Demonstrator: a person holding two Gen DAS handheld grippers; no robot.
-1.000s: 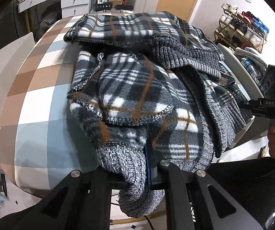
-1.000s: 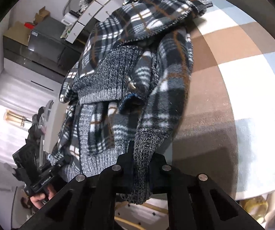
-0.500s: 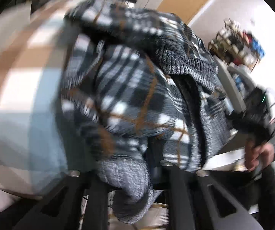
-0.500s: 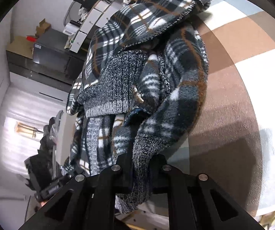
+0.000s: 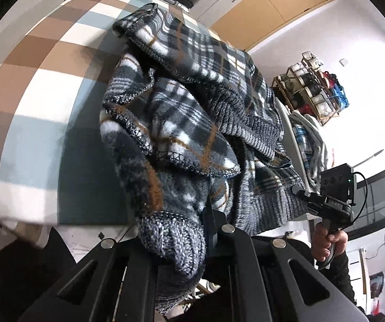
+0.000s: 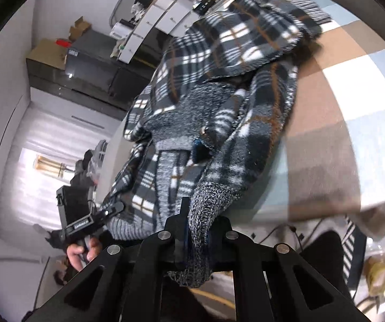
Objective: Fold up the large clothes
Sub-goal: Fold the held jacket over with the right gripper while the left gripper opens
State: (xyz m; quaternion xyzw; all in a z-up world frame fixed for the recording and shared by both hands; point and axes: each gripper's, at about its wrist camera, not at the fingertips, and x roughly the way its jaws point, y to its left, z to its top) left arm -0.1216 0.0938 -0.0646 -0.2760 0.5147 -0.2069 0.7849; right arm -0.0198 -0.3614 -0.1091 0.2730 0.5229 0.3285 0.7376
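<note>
2 grippers pinch the plaid fleece jacket (image 5: 181,123) — each on a grey ribbed cuff. Left gripper (image 5: 181,244) and right gripper (image 6: 200,230) both grip knit above the checked tablecloth (image 5: 44,80).

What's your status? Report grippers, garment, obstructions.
Left gripper shut on knit cuff. Right gripper shut on the other cuff. Plaid fleece jacket bunched on checked table. Nothing blocking.

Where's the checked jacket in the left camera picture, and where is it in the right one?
Left wrist view: the plaid jacket fills the middle, its knit cuff pinched in the left gripper at the bottom.
Right wrist view: it runs from top right to bottom centre, another cuff pinched in the right gripper.
Shared landmark: the checked tablecloth under it.
</note>
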